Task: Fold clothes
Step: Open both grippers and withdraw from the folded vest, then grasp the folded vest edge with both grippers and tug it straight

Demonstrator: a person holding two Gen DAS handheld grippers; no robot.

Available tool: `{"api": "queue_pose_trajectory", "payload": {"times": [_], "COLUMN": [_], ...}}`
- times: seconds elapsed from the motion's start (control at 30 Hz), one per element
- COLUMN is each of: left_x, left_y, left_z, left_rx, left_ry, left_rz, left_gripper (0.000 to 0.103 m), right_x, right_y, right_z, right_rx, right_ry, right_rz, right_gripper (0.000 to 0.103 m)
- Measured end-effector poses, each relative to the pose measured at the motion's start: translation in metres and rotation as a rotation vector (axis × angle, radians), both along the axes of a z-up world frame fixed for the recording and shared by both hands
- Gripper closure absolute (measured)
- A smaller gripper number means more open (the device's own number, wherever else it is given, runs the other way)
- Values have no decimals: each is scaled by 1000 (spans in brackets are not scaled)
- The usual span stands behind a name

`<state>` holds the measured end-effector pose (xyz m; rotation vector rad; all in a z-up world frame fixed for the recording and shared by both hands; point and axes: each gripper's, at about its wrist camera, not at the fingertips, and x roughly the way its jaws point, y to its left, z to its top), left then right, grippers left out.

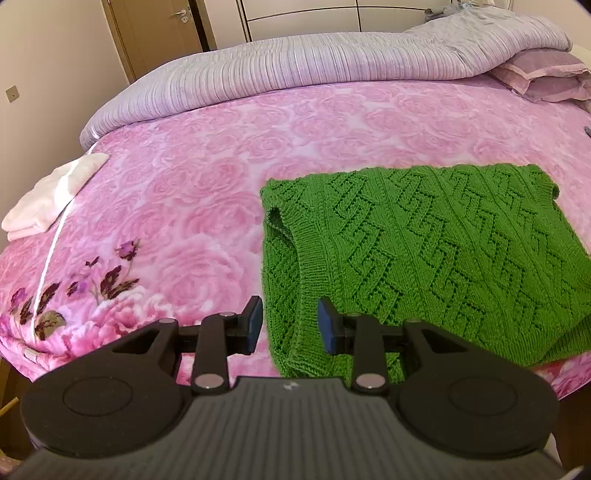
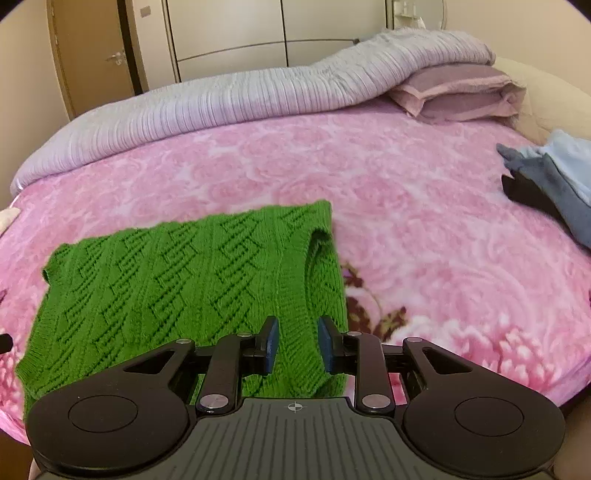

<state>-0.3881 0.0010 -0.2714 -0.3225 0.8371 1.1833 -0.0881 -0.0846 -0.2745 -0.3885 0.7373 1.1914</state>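
A green knitted vest point(image 1: 424, 251) lies folded flat on the pink rose-print bed cover point(image 1: 192, 184); it also shows in the right wrist view point(image 2: 177, 288). My left gripper point(image 1: 290, 325) is open and empty, above the vest's near left edge by an armhole. My right gripper point(image 2: 297, 345) is open and empty, above the vest's near right edge by the other armhole. Neither gripper's pads hold any cloth.
A folded white garment point(image 1: 51, 195) lies at the bed's left edge. A lilac ribbed quilt point(image 1: 295, 70) and a pillow point(image 2: 461, 92) lie along the far side. A pile of blue and dark clothes point(image 2: 550, 181) sits at the right. A door point(image 1: 151, 33) and wardrobes stand behind.
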Motion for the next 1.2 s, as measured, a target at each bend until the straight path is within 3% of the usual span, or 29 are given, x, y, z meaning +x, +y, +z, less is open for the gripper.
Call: {"api": "queue_pose_trajectory", "payload": {"times": [0.13, 0.2, 0.3, 0.37, 0.5, 0.63, 0.73, 0.87, 1.03, 1.2], "left_x": [1, -1, -9, -14, -22, -31, -50, -77, -93, -99], "left_y": [2, 2, 7, 9, -2, -12, -10, 1, 14, 25], "left_z": [0, -2, -13, -29, -59, -59, -45, -44, -62, -77], "left_rx": [2, 3, -51, -99, -87, -92, -156, -260, -374, -427], "left_ry": [-16, -90, -271, -330, -264, -255, -404, -617, -765, -852], "left_rz": [-5, -31, -100, -113, -146, -147, -68, 52, 165, 230], "left_gripper": [74, 74, 75, 75, 80, 81, 82, 80, 79, 82], "right_x": [-2, -5, -11, -13, -14, -15, -4, 25, 57, 72], "right_y": [-1, -3, -4, -5, -17, -34, -41, -53, -58, -53], "right_z": [2, 2, -10, -25, -58, -59, -48, -47, -70, -83], "right_rx": [34, 50, 76, 58, 0, 3, 16, 91, 124, 170], "right_ry": [12, 30, 49, 63, 54, 46, 152, 411, 704, 830], "right_rz": [28, 59, 133, 156, 160, 169, 103, -34, -199, -266], "right_gripper": [76, 76, 76, 76, 76, 76, 76, 69, 68, 68]}}
